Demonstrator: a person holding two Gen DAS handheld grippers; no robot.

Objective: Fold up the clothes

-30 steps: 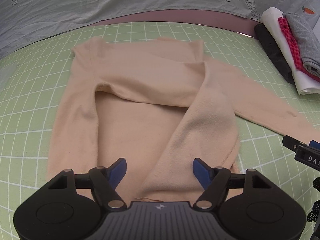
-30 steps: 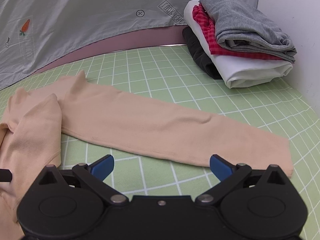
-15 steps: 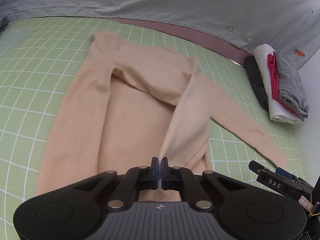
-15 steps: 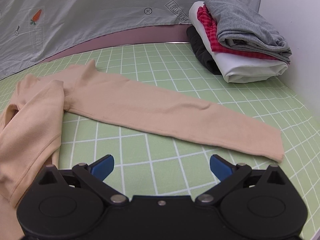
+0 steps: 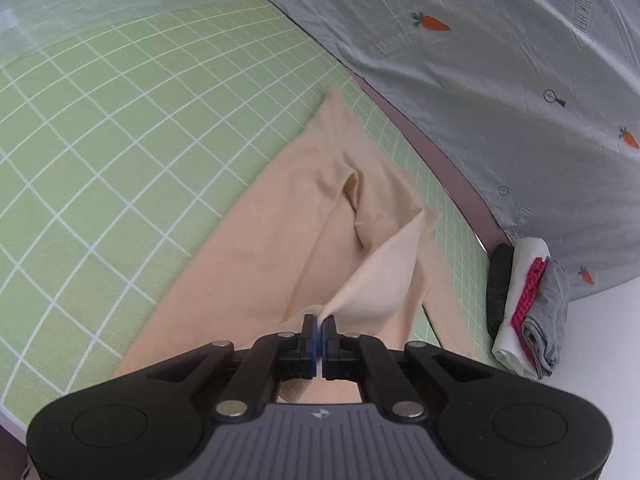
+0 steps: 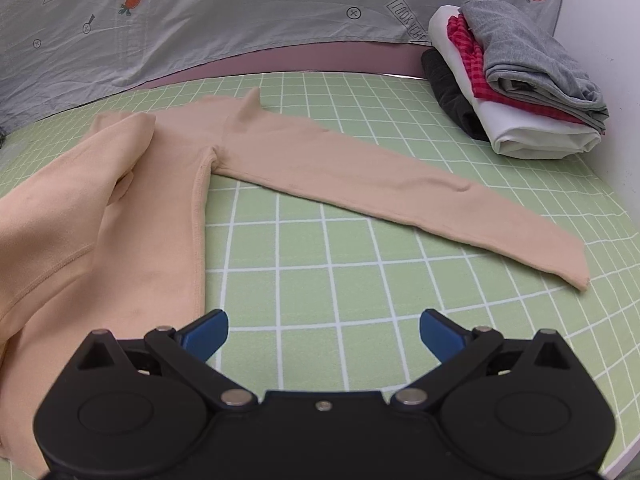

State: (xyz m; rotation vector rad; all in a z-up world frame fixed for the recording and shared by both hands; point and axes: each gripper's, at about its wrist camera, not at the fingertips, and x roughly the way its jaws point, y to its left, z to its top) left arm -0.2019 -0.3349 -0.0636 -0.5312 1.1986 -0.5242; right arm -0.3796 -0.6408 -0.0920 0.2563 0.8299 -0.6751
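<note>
Fingers of my left gripper pinch the limp shirt hem, my right gripper gaping empty near its floppy sleeve.

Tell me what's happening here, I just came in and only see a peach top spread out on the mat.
A person holding a tool in each hand is folding a peach long-sleeved top on a green grid mat. The left tool is shut on the edge of the top's body and holds it lifted off the mat. The right tool is open, empty and hovers above the mat near the outstretched sleeve, which lies flat. A stack of folded clothes sits at the mat's far right corner.
</note>
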